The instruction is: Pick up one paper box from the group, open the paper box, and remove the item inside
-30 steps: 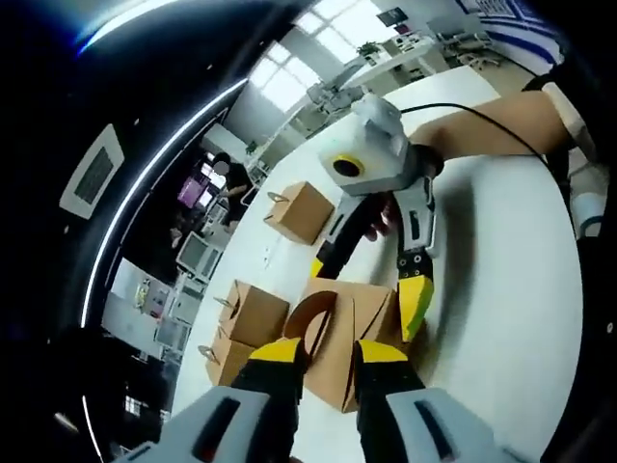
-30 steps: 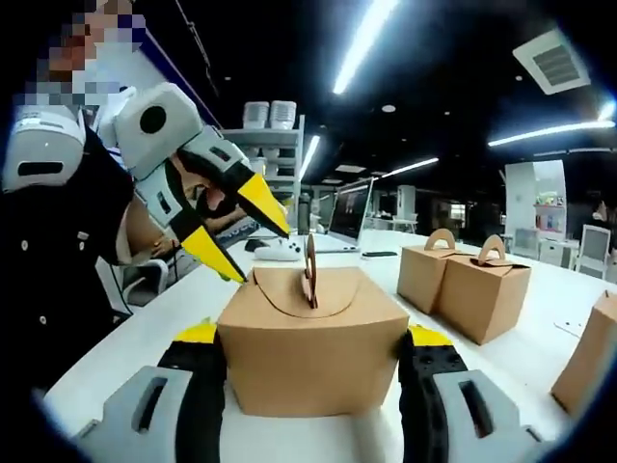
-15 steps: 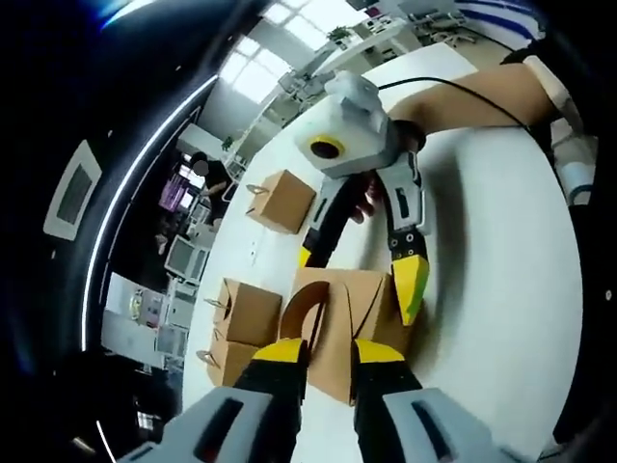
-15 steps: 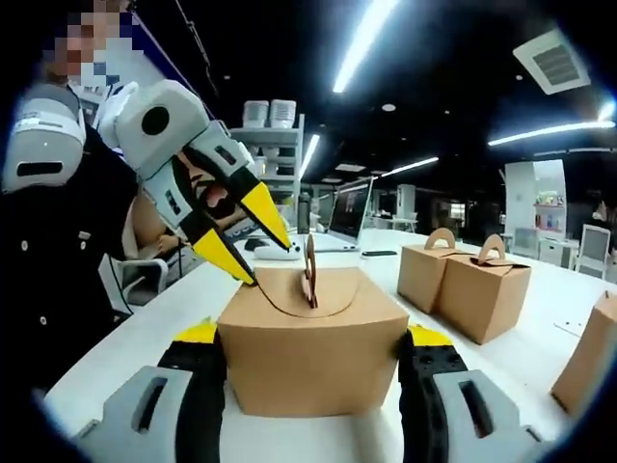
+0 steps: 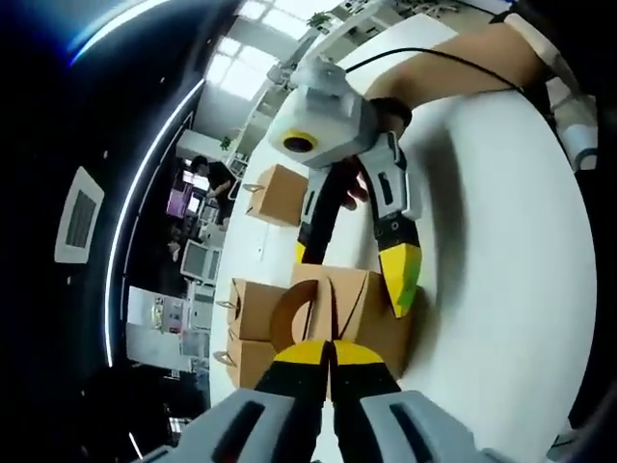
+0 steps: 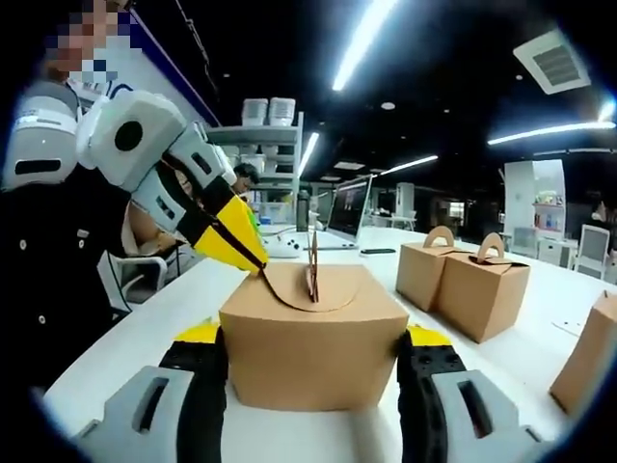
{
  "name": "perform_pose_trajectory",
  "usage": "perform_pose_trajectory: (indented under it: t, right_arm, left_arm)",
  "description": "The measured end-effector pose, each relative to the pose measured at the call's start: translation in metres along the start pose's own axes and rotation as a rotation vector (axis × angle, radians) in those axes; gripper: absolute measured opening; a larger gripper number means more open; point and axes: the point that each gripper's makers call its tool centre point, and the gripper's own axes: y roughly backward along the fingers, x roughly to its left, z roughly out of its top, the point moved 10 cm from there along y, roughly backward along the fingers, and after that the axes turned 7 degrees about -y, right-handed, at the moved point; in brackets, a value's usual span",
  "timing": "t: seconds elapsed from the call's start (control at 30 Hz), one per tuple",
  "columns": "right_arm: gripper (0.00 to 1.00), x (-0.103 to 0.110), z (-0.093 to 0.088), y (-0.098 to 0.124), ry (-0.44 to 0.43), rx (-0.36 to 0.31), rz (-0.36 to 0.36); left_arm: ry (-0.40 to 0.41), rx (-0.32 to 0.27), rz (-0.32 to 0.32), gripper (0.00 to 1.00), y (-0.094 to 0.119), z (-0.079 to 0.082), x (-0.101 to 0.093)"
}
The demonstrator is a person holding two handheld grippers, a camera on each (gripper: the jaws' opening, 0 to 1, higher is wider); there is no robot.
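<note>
A brown paper box stands on the white table between the jaws of my right gripper, which press on its two sides. Its carry handle stands upright on the lid. My left gripper reaches in from the left, its yellow tips shut on the rim of the curved top flap, which sits slightly raised. In the left gripper view, my left gripper is pinched together at the near edge of the box, and the right gripper straddles it from above.
Two more handled boxes stand to the right on the table, and another at the right edge. The left gripper view has one box farther off and two beside the held one. A person stands at the left.
My left gripper has come down to the box and closed from open onto the top flap's edge. The flap has lifted a little. The right gripper has kept its hold.
</note>
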Motion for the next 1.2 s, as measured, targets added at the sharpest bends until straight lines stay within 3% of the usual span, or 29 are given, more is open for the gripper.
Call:
perform_pose_trajectory:
  t: [0.47, 0.53, 0.7, 0.93, 1.03, 1.2]
  right_arm:
    - [0.71, 0.003, -0.001, -0.001, 0.018, 0.016, 0.004]
    - [0.70, 0.004, 0.001, 0.000, 0.015, 0.011, 0.002]
    - [0.70, 0.007, 0.004, -0.002, 0.019, 0.005, 0.006]
    - [0.70, 0.007, 0.002, -0.002, 0.025, 0.016, 0.007]
    - [0.70, 0.006, 0.002, -0.001, 0.026, 0.015, 0.007]
    - [0.70, 0.006, 0.001, -0.002, 0.027, 0.017, 0.008]
  left_arm:
    - [0.021, -0.014, 0.037, 0.04, 0.001, -0.001, -0.004]
    - [0.016, -0.062, 0.064, 0.10, -0.001, 0.002, -0.003]
    - [0.023, -0.047, 0.073, 0.10, -0.005, 0.004, 0.000]
    - [0.004, -0.037, 0.041, 0.07, -0.012, 0.010, 0.000]
    - [0.040, -0.067, 0.006, 0.10, -0.005, 0.010, 0.001]
    - [0.041, -0.066, 0.017, 0.14, -0.005, 0.009, 0.002]
